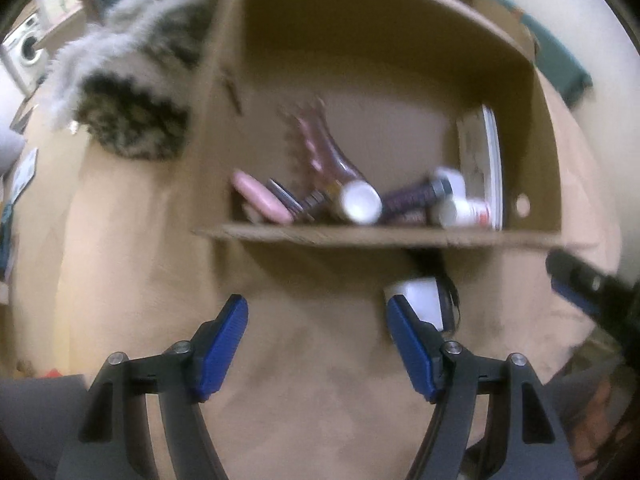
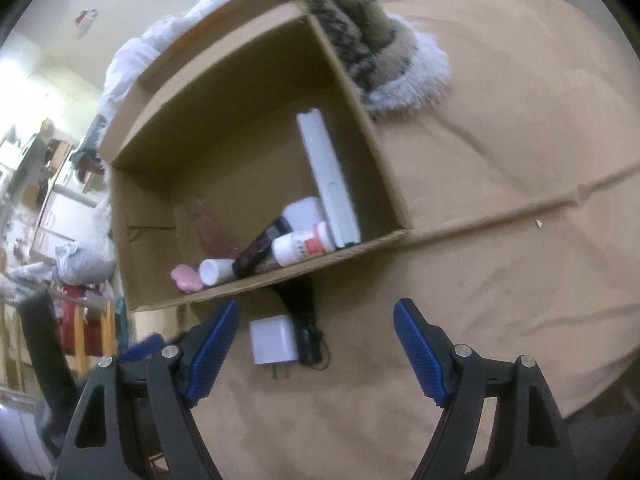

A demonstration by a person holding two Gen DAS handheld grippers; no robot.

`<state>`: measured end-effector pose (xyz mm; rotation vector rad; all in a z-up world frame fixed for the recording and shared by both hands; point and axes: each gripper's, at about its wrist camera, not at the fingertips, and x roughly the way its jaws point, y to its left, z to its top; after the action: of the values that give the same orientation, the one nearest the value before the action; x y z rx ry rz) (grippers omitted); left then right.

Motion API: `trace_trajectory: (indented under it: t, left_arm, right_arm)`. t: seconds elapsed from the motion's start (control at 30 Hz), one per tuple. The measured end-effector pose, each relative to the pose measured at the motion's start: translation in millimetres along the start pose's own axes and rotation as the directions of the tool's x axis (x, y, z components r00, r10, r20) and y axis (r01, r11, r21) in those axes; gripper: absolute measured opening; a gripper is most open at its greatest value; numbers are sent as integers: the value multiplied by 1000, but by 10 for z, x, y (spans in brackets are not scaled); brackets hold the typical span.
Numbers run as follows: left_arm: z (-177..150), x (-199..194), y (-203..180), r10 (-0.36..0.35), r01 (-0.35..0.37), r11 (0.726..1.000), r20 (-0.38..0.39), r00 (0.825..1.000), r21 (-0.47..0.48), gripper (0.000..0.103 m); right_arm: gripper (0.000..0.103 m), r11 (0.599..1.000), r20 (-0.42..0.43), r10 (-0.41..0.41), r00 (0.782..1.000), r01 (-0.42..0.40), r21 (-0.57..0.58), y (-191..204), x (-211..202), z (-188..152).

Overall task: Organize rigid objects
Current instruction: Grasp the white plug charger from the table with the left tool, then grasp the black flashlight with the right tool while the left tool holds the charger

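An open cardboard box (image 1: 384, 236) (image 2: 280, 272) stands on a tan cloth. It holds a pink case (image 1: 260, 196) (image 2: 185, 277), a pink comb (image 1: 320, 144), a white-capped bottle (image 1: 360, 202), a dark tube (image 1: 412, 196) (image 2: 262, 248), a white bottle with a red label (image 1: 468, 212) (image 2: 304, 246) and a flat white box (image 1: 490, 168) (image 2: 328, 176). A white charger plug (image 1: 420, 300) (image 2: 274, 340) and a black item (image 2: 306, 320) lie on the cloth just outside the box's near wall. My left gripper (image 1: 316, 304) is open and empty, with the plug beyond its right fingertip. My right gripper (image 2: 316, 308) is open above the plug, clear of it.
A furry patterned hat (image 1: 132, 120) (image 2: 368, 48) lies against the box's outer side. Crumpled white bedding (image 2: 160, 32) sits behind the box. The other gripper shows at the frame edge (image 1: 580, 288) (image 2: 144, 348). Room clutter (image 2: 60, 200) fills the left background.
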<state>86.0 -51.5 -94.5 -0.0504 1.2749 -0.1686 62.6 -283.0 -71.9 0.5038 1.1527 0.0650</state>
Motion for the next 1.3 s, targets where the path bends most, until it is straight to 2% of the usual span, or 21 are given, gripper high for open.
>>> trace_trajectory:
  t: [0.13,0.23,0.33,0.47,0.6,0.77,0.83,0.87,0.9,1.0,1.3]
  left_arm:
    - [3,224,-277,-30,32,999,-67,997,31,69]
    - [34,360,-437,-41,44,999,-103,994,29,69]
    - [51,468,-557,-13,18,999,-118,993,37,69]
    - [41,649,-641,-10,16,999,-175,984,35,65]
    - [61,660,-664,-17,20,1000,-171,985,19,62]
    - [95,698,-646,-10,10,1000,-192,981,-4,64]
    - [88,697,-635,10,-6,1000,-196,981,24,55]
    - [67,716,-627,16,-9,999,-210,978,36,41]
    - [46,725,-607,23,-14,999,-217,976,42,39]
    - [8,669,-527,7,4,998,-194,981,58,39]
    - [-45,502,135,45,-53,998,-203,978,-30,39]
  right_arm:
    - [84,997,-20,21,1000,-19,79,-138,30,28]
    - [84,983,-3,107,994,-105,152,-230,-14,66]
    - [84,978,35,120,992,-124,166,-266,-101,98]
    - [84,966,36,158,987,-162,203,-320,-112,121]
    - [84,957,49,178,983,-185,225,-320,-131,140]
    - [84,956,46,186,982,-191,221,-288,-128,143]
    - [84,958,41,179,983,-184,218,-285,-119,135]
    - [84,959,38,176,984,-181,218,-289,-113,135]
    - [84,959,37,174,984,-178,220,-295,-109,136]
    - [84,960,28,168,985,-170,224,-312,-85,133]
    - [84,972,-32,126,991,-117,202,-273,62,59]
